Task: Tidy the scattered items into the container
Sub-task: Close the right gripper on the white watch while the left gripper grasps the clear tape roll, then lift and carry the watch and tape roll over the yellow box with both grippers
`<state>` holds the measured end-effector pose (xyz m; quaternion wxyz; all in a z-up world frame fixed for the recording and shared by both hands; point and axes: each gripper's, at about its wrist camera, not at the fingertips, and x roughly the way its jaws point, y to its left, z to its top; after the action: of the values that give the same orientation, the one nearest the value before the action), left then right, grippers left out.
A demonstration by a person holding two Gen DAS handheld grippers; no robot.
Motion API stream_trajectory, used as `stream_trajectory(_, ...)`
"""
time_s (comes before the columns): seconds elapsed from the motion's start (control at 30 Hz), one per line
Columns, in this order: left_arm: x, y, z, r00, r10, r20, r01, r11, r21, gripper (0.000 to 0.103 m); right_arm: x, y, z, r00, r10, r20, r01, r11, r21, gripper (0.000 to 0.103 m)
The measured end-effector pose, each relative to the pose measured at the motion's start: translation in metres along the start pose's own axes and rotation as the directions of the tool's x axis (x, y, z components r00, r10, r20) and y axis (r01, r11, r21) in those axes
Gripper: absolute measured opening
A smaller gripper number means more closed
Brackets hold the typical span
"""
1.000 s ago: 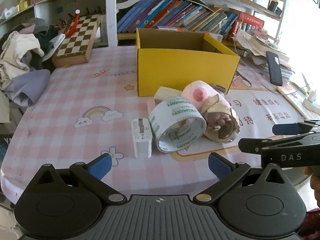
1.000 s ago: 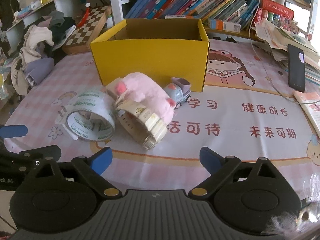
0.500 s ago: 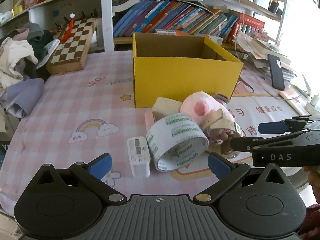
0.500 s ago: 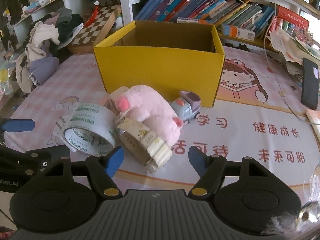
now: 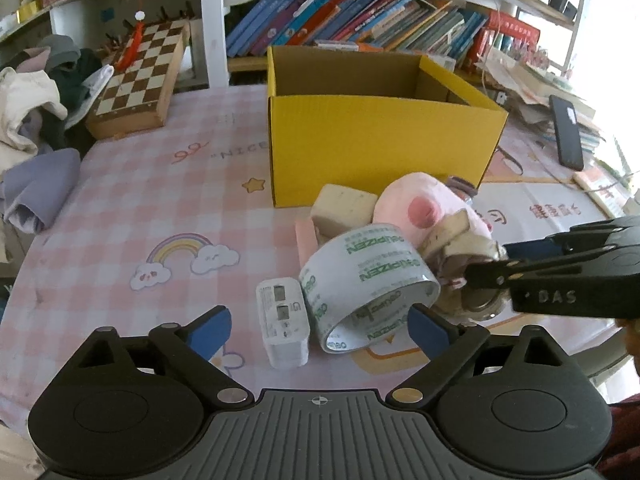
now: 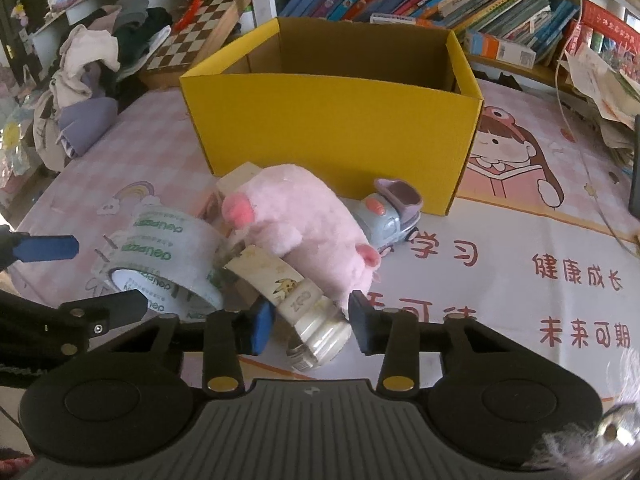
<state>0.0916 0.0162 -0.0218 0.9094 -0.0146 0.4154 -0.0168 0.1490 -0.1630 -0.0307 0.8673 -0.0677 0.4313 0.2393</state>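
An open yellow box (image 5: 380, 136) (image 6: 332, 128) stands on the table. In front of it lie a clear tape roll (image 5: 368, 284) (image 6: 160, 256), a white charger (image 5: 282, 324), a cream block (image 5: 344, 208), a pink plush pig (image 5: 428, 204) (image 6: 296, 232), a cream bottle (image 6: 312, 312) and a grey toy car (image 6: 384, 216). My left gripper (image 5: 320, 328) is wide, its jaws closing slightly, with the charger and the roll's near rim between its tips. My right gripper (image 6: 312, 322) has its jaws closing around the bottle's end; the pads are near its sides, without a clear press.
A chessboard (image 5: 140, 80) and a heap of clothes (image 5: 32, 120) sit at the back left. Bookshelves (image 5: 360, 12) run behind the box. Papers and a black phone (image 5: 566, 132) lie at the right. The pink checked tablecloth (image 5: 160, 200) is bare on the left.
Both grippers have moved in toward the pile. The right jaws have narrowed from wide to either side of the cream bottle. The left tips now flank the charger and tape roll.
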Motion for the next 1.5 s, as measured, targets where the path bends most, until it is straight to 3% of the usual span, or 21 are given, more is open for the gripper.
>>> stream_trajectory(0.13, -0.005, -0.018, 0.002, 0.995, 0.064, 0.079, -0.076, 0.984, 0.16, 0.094, -0.003, -0.005, 0.0, 1.0, -0.006, 0.012, 0.006, 1.0, 0.016, 0.031)
stream_trajectory(0.2, -0.007, -0.032, 0.0, 0.99, 0.076, 0.122, -0.107, 0.956, 0.274, 0.087, -0.004, -0.008, -0.001, 1.0, -0.007, 0.013, 0.006, 1.0, 0.024, 0.03)
stream_trajectory(0.33, -0.004, -0.054, -0.007, 0.988, 0.065, 0.137, -0.119, 0.89, 0.44, 0.068, -0.008, -0.011, -0.003, 1.0, -0.005, 0.017, 0.004, 1.0, 0.028, 0.026)
stream_trajectory(0.47, 0.001, -0.065, -0.009, 0.985, 0.088, 0.151, -0.154, 0.845, 0.511, 0.036, -0.012, -0.016, -0.007, 1.0, -0.011, 0.019, 0.01, 0.999, 0.045, 0.02)
stream_trajectory(0.6, 0.005, -0.073, -0.011, 0.973, 0.12, 0.197, -0.214, 0.788, 0.577, 0.027, -0.015, -0.022, -0.011, 1.0, -0.012, 0.019, 0.011, 0.998, 0.068, 0.017)
stream_trajectory(0.7, 0.006, -0.073, -0.01, 0.969, 0.125, 0.212, -0.23, 0.77, 0.595, 0.024, -0.018, -0.025, -0.013, 1.0, -0.019, 0.021, 0.017, 0.996, 0.082, 0.01)
stream_trajectory(0.8, 0.006, -0.072, -0.008, 0.967, 0.127, 0.222, -0.237, 0.771, 0.591, 0.012, -0.021, -0.028, -0.015, 0.999, -0.026, 0.027, 0.023, 0.995, 0.097, 0.008)
stream_trajectory(0.9, 0.003, -0.069, -0.005, 0.97, 0.107, 0.217, -0.215, 0.795, 0.568, 0.005, -0.026, -0.03, -0.016, 0.999, -0.026, 0.044, 0.021, 0.994, 0.111, 0.008)
stream_trajectory(1.17, -0.015, -0.063, 0.002, 0.965, 0.065, 0.253, -0.186, 0.851, 0.492, 0.003, -0.037, -0.031, -0.017, 0.996, -0.031, 0.085, 0.02, 0.992, 0.127, 0.007)
stream_trajectory(1.5, -0.041, -0.057, 0.012, 0.941, 0.046, 0.335, -0.202, 0.872, 0.447, 0.003, -0.056, -0.029, -0.006, 0.987, -0.048, 0.155, 0.033, 0.994, 0.1, 0.007)
